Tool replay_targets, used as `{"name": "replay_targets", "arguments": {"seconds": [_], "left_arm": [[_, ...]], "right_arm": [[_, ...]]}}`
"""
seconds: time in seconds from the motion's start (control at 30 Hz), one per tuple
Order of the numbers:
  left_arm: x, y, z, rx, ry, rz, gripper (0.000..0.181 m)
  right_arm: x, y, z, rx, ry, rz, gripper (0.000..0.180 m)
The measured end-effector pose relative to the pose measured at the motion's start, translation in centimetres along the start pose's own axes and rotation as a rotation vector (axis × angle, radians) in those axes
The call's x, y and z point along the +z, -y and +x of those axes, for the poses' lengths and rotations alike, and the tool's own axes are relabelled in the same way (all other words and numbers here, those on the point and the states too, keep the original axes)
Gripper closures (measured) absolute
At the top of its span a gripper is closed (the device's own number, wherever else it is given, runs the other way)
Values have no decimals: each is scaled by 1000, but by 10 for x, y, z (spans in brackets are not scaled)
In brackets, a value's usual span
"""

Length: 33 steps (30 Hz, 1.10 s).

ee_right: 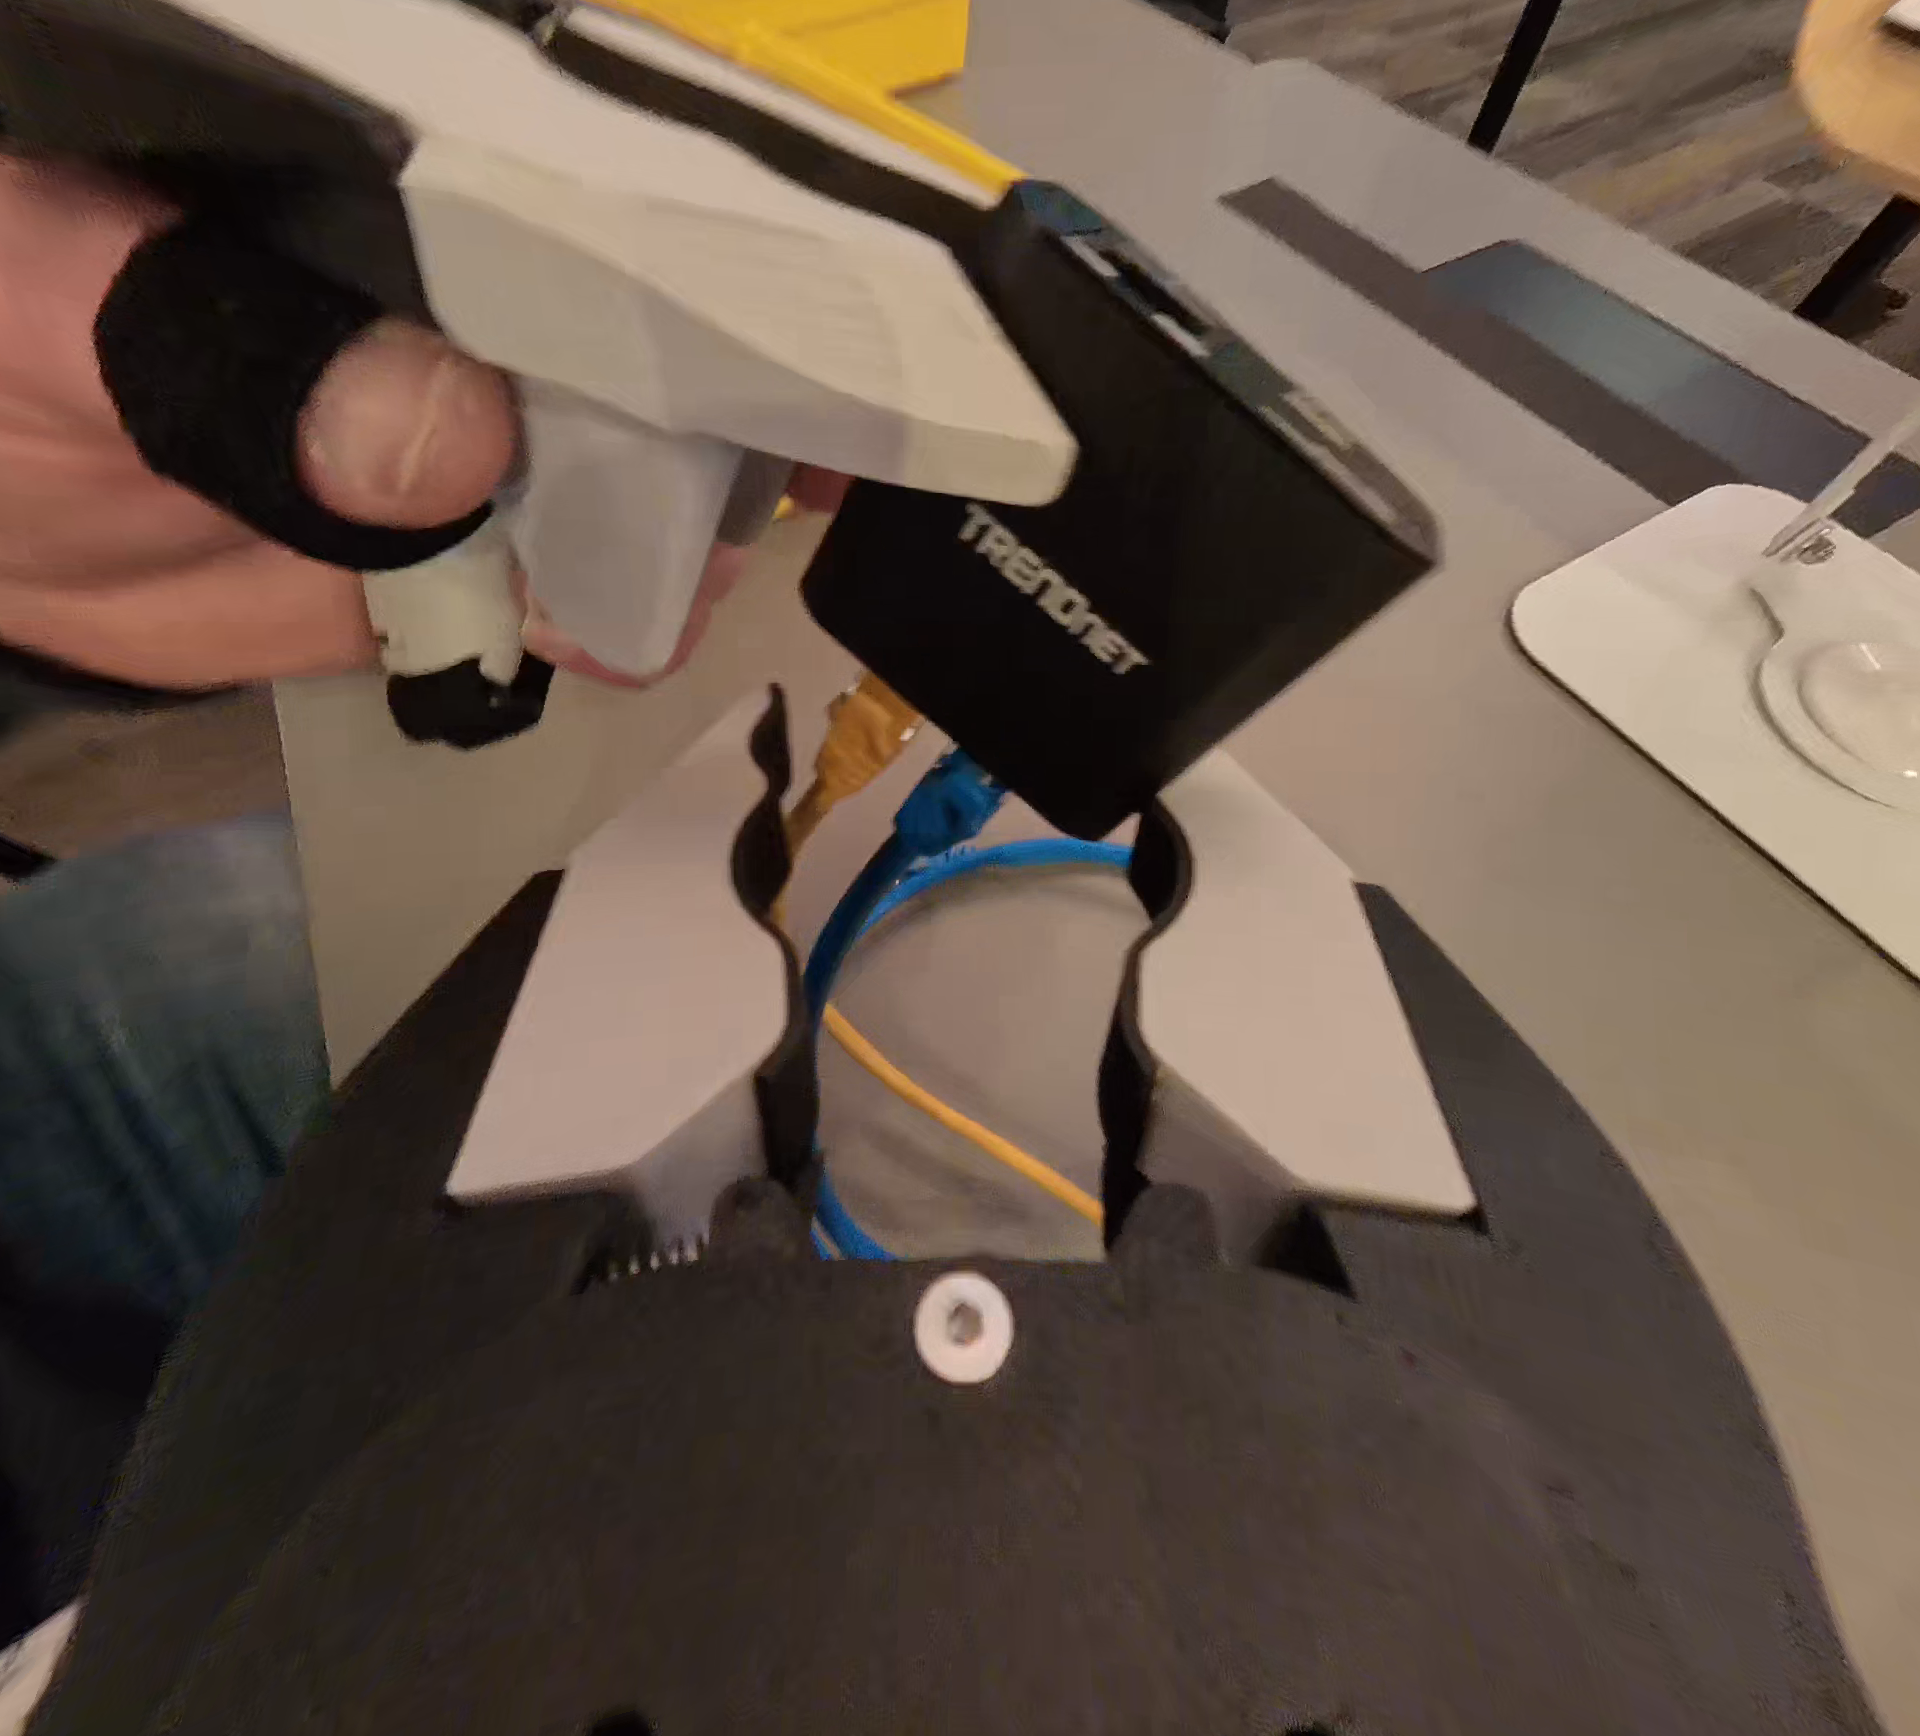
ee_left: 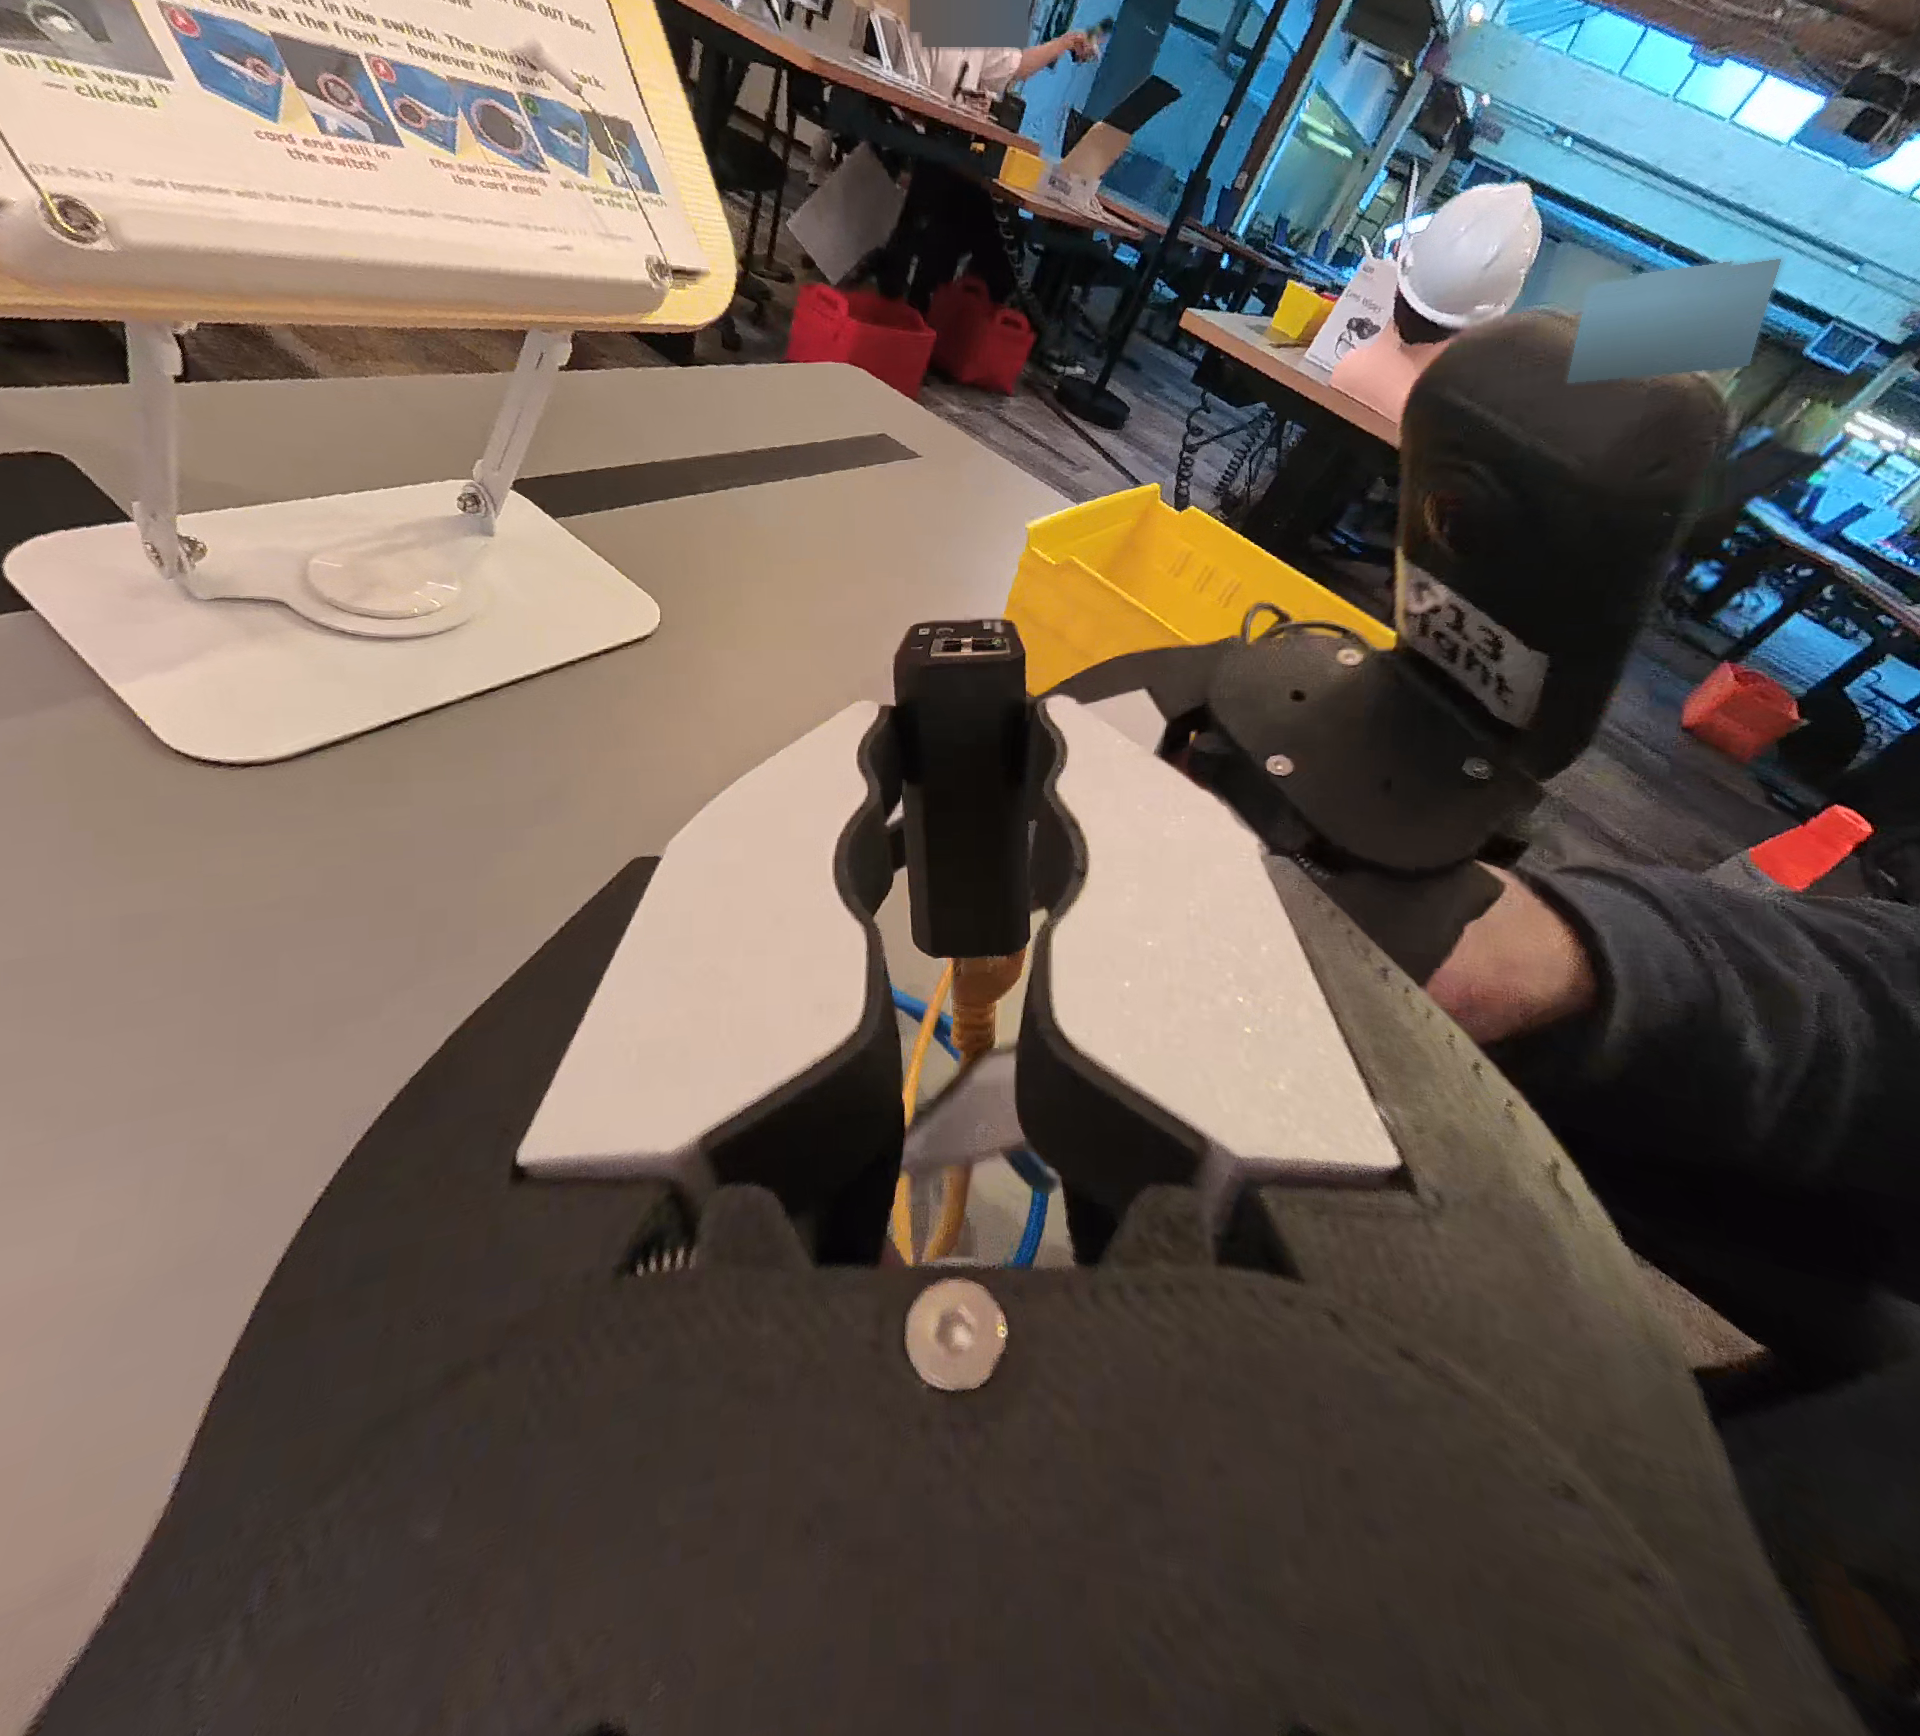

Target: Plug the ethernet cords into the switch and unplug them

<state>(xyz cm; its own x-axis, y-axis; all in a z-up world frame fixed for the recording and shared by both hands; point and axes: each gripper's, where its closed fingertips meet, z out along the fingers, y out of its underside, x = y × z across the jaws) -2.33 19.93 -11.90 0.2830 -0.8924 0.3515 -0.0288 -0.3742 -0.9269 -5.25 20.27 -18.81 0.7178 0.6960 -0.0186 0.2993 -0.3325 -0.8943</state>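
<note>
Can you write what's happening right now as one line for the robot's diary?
left gripper: shut on small black box-shaped switch | right gripper: open, below switch | yellow cord, blue cord: plugged in | yellow plastic bin: behind

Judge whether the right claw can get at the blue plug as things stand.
Probably yes: the right claw is open just below the blue plug, with only cable loops nearby; the switch stays in the left claw.

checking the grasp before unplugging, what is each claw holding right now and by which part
The left claw grips the black switch across its thin sides, cords hanging below. The right claw is open around the blue cord, holding nothing.
</note>
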Motion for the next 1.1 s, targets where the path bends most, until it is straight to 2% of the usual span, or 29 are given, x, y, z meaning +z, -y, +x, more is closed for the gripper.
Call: {"name": "replay_targets", "arguments": {"seconds": [0.07,0.23,0.27,0.4,0.53,0.6,0.83,0.97,1.1], "left_arm": [[-1,4,0,-7,-1,14,158],[-3,6,0,19,-22,4,158],[-5,8,2,44,-36,-2,158],[-16,14,5,284,-54,-76,145],[-23,12,8,515,-99,-189,122],[-24,2,10,651,-134,-271,110],[-13,-39,33,881,-280,-471,84],[-9,-55,40,869,-333,-512,100],[-8,-53,51,788,-378,-406,102]], "right_arm": [[-1,5,1,30,26,35,126],[-5,4,1,20,93,19,135],[-9,4,-1,-1,126,12,158],[-21,-5,-2,-104,237,-121,159],[-31,-15,-6,-214,359,-242,160],[-39,-23,-13,-283,446,-323,161],[-58,-37,-32,-458,667,-527,160],[-65,-34,-39,-518,753,-562,160],[-71,-37,-43,-535,803,-607,160]]}}
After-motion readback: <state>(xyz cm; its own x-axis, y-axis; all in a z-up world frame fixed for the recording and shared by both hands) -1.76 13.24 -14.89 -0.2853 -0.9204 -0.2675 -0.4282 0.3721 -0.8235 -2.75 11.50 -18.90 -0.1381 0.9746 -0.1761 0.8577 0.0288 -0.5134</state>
